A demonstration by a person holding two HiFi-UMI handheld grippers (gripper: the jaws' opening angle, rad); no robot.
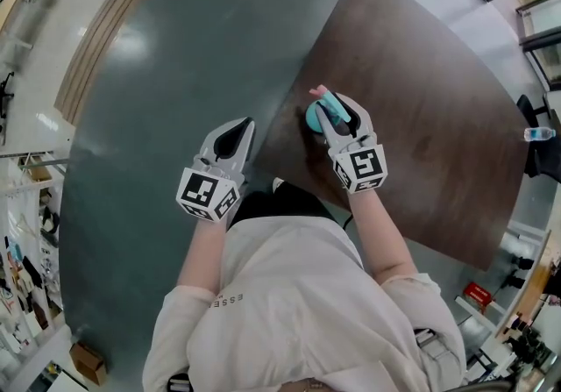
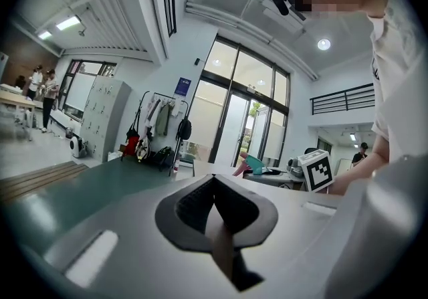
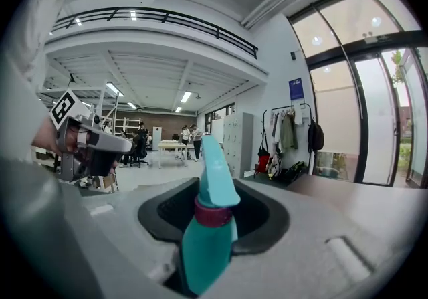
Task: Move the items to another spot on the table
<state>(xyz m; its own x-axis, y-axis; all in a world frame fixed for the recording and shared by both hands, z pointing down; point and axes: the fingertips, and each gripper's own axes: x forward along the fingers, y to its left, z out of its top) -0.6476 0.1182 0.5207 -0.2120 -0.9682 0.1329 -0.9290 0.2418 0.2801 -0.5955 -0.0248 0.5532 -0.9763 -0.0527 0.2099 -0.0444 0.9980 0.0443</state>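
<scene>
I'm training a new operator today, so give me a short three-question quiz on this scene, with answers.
1. True or false: the left gripper holds something between its jaws.
2. What does the right gripper grip? A a mug; B a teal spray bottle; C a sponge.
3. Fill in: the collar under the bottle's nozzle is ____.

Key: 1 false, its jaws are together with nothing between them. 2 B. 3 dark red.

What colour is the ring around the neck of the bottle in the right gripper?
Dark magenta ring on the bottle; the right gripper view shows it best.
</scene>
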